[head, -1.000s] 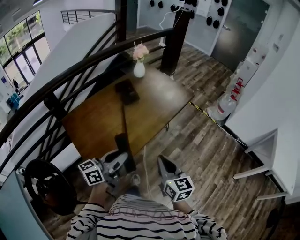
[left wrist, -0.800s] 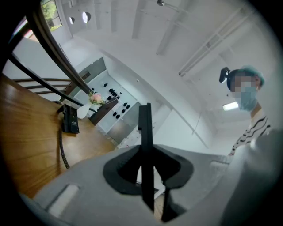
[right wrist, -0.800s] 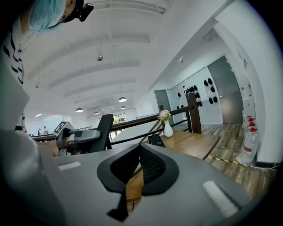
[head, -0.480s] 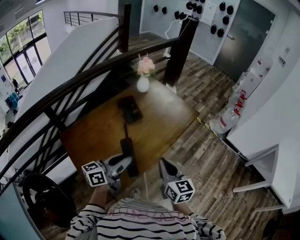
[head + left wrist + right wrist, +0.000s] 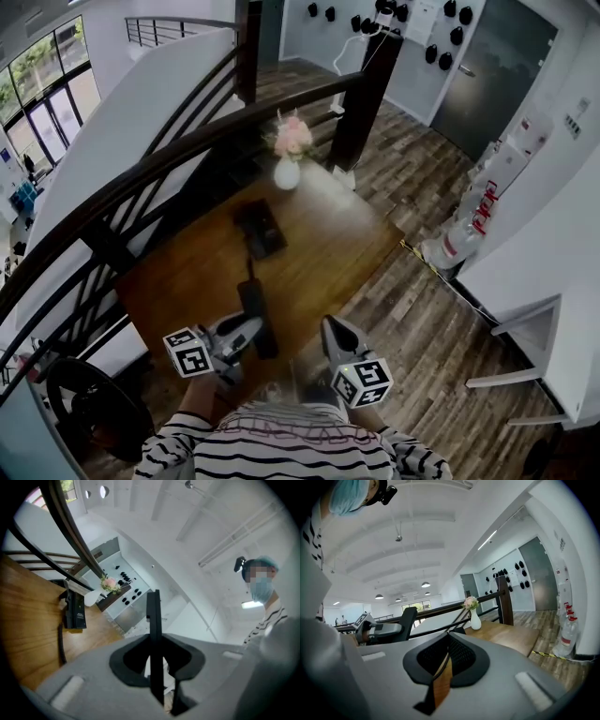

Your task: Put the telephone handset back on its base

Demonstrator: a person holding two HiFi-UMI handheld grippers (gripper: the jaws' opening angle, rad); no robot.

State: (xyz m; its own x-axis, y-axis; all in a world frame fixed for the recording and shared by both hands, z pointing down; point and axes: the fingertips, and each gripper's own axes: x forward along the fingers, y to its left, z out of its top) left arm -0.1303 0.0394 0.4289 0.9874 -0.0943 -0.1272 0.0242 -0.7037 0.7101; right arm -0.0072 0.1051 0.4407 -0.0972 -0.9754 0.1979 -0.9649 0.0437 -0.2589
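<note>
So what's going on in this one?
A person grips the black telephone handset in the left gripper, over the near end of the wooden table. Its base sits further up the table, near a vase of flowers, and the handset isn't on it yet. The right gripper is empty.

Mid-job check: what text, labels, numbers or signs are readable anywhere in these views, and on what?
Nothing can be read in any view.
Base: pale print on its face, too small to read.
Bottles: red labels, blurred.
Cubes: square marker patterns only, no words or numbers.
</note>
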